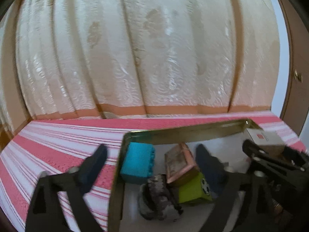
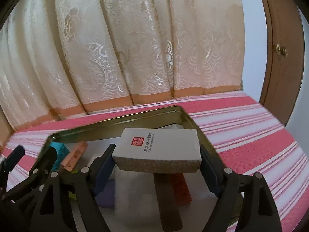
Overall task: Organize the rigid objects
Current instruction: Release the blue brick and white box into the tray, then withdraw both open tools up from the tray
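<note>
A gold metal tin lies on the pink striped cloth. It holds a teal block, a copper-edged box, a lime green box and a dark round fuzzy object. My left gripper is open and empty; its left finger is outside the tin's left wall and its right finger is inside. My right gripper is shut on a white box with a red seal and holds it above the tin; the box also shows in the left wrist view. An orange block lies under it.
A cream patterned curtain hangs just behind the table. A brown wooden door with a knob stands at the right. Striped cloth extends left and right of the tin. A purple item sits low in the tin.
</note>
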Action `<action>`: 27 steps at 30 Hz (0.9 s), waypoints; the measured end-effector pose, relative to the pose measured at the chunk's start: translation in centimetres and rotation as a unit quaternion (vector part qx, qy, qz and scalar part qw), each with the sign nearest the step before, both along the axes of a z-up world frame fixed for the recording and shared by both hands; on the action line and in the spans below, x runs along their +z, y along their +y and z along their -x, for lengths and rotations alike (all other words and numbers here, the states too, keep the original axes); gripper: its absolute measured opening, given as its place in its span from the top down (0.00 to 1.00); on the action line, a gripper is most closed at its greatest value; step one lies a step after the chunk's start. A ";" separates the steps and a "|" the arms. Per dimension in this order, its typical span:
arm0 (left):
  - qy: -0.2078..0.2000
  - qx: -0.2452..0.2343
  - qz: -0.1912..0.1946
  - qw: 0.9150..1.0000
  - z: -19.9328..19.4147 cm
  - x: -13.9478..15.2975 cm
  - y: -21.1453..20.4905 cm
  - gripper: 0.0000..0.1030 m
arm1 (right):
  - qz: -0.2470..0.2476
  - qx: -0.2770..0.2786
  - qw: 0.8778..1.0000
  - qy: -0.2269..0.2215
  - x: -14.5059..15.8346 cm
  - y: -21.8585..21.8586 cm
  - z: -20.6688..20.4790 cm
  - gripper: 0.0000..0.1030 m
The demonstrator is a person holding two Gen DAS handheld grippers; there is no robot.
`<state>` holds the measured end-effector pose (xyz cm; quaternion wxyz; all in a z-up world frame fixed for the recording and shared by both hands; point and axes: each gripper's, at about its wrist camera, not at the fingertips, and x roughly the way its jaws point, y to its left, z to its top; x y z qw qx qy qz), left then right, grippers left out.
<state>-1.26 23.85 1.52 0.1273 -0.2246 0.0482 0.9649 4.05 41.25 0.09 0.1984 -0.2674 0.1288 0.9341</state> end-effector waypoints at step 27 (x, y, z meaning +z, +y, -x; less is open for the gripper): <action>0.069 -0.005 -0.010 0.998 -5.3 0.3 -4.5 0.00 | -0.074 -0.054 0.989 0.119 1.5 -4.3 -7.3 0.10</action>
